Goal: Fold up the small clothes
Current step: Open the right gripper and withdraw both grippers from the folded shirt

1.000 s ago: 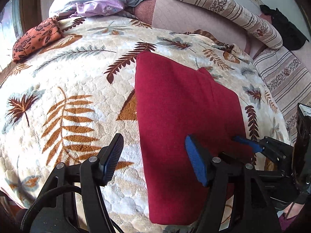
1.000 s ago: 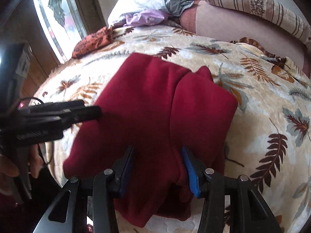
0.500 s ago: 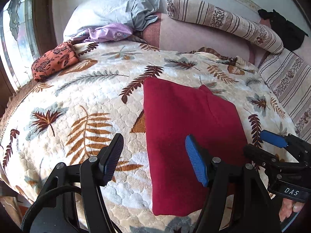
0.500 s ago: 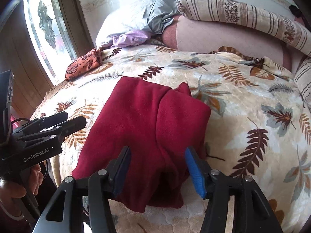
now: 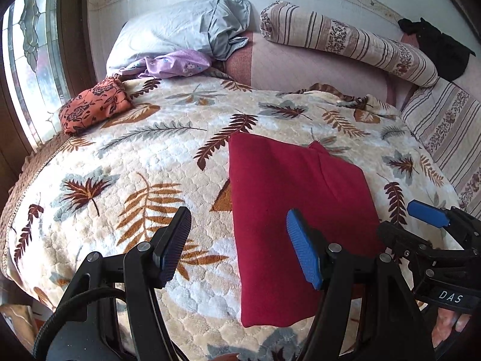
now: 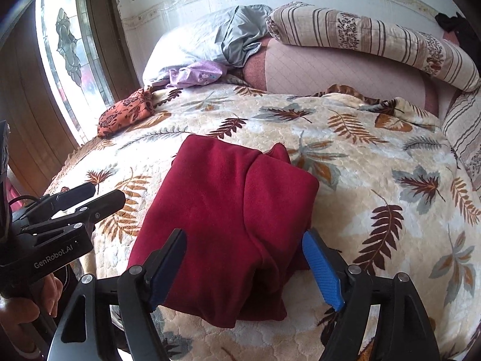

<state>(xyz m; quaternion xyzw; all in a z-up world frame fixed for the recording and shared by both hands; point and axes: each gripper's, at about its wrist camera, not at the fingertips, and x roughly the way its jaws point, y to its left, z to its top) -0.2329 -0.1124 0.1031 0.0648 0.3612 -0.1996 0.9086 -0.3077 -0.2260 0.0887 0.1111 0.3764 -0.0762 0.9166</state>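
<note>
A dark red garment (image 5: 294,210) lies folded on the leaf-patterned blanket (image 5: 135,165), near the bed's front edge. It also shows in the right wrist view (image 6: 228,219), with one side folded over the middle. My left gripper (image 5: 240,246) is open and empty, held above the garment's left edge. My right gripper (image 6: 246,270) is open and empty, held above the garment's near end. The right gripper also shows at the right of the left wrist view (image 5: 421,225). The left gripper shows at the left of the right wrist view (image 6: 90,198).
An orange floral folded cloth (image 5: 93,105) lies at the blanket's far left by the window. A grey pillow (image 5: 180,33), a purple cloth (image 5: 177,63) and a striped bolster (image 5: 345,45) lie at the head of the bed. A black item (image 5: 436,48) sits far right.
Both grippers have pulled back and up from the red garment, and the right gripper's jaws have opened wider. The garment lies as it did.
</note>
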